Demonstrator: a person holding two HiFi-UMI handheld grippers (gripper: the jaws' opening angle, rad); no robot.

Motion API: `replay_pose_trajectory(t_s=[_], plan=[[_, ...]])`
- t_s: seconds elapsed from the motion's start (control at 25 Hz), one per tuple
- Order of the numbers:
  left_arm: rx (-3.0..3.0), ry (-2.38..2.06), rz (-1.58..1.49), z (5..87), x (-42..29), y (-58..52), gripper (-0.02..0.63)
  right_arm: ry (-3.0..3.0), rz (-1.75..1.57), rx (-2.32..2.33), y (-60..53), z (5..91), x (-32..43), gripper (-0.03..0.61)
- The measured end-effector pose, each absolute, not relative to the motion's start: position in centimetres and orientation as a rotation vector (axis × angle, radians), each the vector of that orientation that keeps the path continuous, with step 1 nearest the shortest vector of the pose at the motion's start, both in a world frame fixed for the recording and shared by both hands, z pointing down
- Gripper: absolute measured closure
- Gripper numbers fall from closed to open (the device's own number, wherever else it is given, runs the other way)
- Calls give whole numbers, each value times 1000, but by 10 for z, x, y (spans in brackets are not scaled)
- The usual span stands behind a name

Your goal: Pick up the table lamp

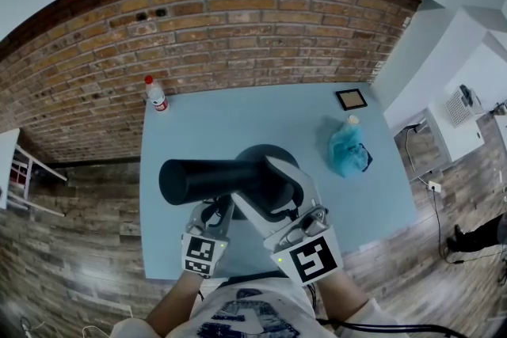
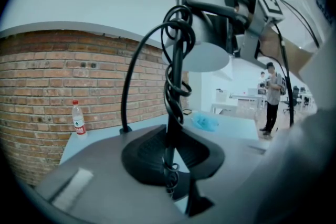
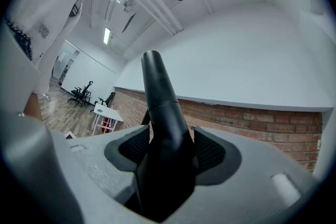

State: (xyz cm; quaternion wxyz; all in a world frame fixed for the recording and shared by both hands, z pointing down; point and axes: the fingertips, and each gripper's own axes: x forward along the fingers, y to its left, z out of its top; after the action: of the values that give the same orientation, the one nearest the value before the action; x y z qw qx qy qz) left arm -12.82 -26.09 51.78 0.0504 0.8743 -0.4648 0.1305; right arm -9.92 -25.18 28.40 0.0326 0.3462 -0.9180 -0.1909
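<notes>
Left tongs [image 2: 170, 162] grip the cord-wound stem [image 2: 176, 86] of the black metal table lamp [image 1: 207, 180], right tongs [image 3: 168, 160] its thick tubular head [image 3: 157, 92], likely steadying it above the pale-blue surface [image 1: 238, 115].

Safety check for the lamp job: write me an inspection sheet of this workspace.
Surface: blue-grey table.
Job's things: black table lamp, gripped by both claws.
Clutter: water bottle at the far left corner; blue bag and small square frame on the right.
Grippers: left claw shut on the thin stem; right claw shut on the thick black head.
Cables: cord coiled round the stem.
Surroundings: brick wall, wooden floor, a person standing beyond the table.
</notes>
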Motion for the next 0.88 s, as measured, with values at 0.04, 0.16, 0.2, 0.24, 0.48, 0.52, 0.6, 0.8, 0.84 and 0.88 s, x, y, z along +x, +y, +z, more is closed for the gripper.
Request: replay_pose_trajectory(t_s=[0.04,0.16,0.2,0.24,0.48,0.52,0.6,0.8,0.84,0.88], plan=[[2661,-1415,397,518,-128,-261,571,-2823,-589,1064,-252,284,-99,319],[2666,-1415,392,516,-127,-262,571,-2818,-591,1070,-252,283,-98,319],[2670,-1413,391,515,-127,-261,571,-2818,-592,1074,-252,282,-98,319],[2674,-1412,390,515,-127,-261,571,-2817,-593,1077,-251,282,-98,319],[2678,-1407,385,514,-128,-259,571,-2813,-597,1080,-249,280,-100,320],[2677,-1407,385,514,-128,-259,571,-2811,-599,1078,-249,281,-100,321],[2674,-1411,383,515,-129,-258,571,-2809,-599,1077,-248,282,-101,321],[2676,-1413,386,515,-130,-257,571,-2811,-594,1084,-248,282,-101,321],[2677,-1414,386,515,-131,-257,571,-2811,-598,1082,-247,282,-102,321],[2676,-1416,386,515,-131,-256,571,-2813,-599,1082,-247,282,-103,321]])
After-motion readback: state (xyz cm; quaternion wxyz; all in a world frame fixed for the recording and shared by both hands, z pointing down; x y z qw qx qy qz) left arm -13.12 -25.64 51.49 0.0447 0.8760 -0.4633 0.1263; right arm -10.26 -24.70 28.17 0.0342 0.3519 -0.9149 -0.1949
